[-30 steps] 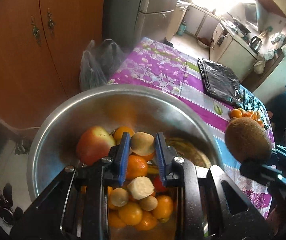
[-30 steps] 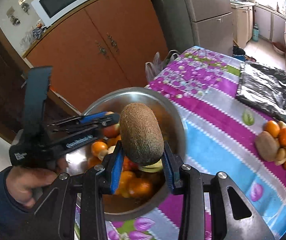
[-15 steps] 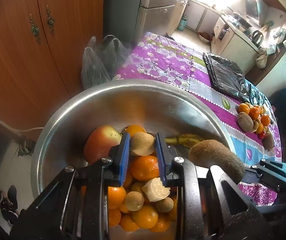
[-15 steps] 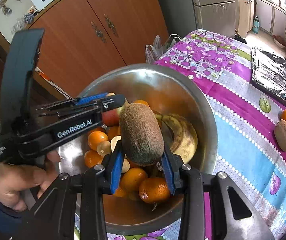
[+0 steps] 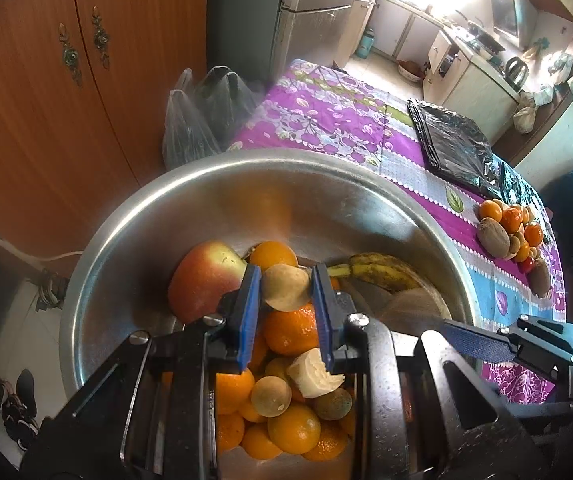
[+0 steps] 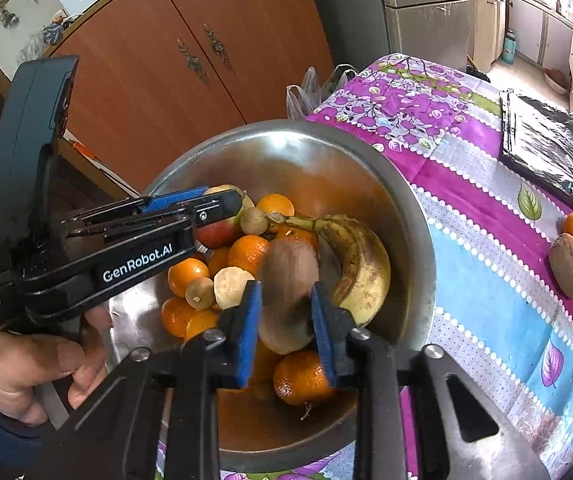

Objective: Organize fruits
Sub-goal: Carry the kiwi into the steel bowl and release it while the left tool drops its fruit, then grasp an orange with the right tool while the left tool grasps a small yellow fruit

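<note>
We hold the kiwi, blurred, between our right gripper pads over the bowl; whether it is gripped or loose, we cannot tell. Our left gripper clamps a small brown fruit. A pile waits on the table

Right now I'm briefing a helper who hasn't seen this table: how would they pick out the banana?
Find the steel bowl at the near end of the purple floral tablecloth. Inside, on the side toward the rest of the table, the banana curves along the bowl wall beside the oranges. It is the only long, curved fruit there, yellow with brown spots, while its neighbours are round or oval.
</note>
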{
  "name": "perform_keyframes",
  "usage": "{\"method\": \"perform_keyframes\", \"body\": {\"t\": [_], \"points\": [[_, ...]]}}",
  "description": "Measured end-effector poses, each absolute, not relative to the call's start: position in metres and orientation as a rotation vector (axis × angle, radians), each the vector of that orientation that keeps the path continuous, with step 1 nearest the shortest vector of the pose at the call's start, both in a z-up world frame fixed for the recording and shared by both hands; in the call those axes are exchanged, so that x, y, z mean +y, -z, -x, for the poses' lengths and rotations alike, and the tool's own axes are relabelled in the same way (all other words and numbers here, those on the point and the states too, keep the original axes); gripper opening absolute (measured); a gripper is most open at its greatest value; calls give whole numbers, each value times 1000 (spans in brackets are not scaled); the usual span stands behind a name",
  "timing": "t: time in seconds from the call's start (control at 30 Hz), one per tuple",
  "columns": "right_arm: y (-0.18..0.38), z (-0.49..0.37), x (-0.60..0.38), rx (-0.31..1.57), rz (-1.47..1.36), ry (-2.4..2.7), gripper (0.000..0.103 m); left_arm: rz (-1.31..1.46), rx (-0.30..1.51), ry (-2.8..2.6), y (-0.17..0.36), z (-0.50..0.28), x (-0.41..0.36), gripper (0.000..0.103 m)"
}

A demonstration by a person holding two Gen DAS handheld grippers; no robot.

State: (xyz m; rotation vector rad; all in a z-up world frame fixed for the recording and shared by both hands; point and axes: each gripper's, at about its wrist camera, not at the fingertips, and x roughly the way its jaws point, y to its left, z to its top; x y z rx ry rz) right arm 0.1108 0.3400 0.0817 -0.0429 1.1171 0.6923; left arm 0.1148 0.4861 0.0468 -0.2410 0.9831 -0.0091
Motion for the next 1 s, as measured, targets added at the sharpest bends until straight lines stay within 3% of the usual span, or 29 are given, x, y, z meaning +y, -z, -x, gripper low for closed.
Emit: {"method": "perform_keyframes", "body": {"t": [0.4,0.47,0.5,0.57,0.67,0.73,0.8,1.0], "points": [[-84,-109,334,1121,34,-693,31,237,1022,-2,-36,-115,485,28],[-85,-107,330,1127,22,-689,37,235,1034,-16,-35,-116,485,45],[-86,-106,329,1126,18,-688,42,233,1037,-23,-34,-116,485,65],[-94,-103,318,1100,5,-678,44,226,1023,-31,-38,-114,485,73],[-118,-94,288,1032,-36,-664,44,226,1010,-34,-47,-112,484,74],[-136,-88,255,955,-61,-626,53,224,979,-29,-59,-109,482,74],[-145,-85,217,901,-80,-559,56,207,938,-3,-77,-108,472,74],[-110,-120,82,981,-87,-256,56,159,859,168,-120,-114,407,74]]}}
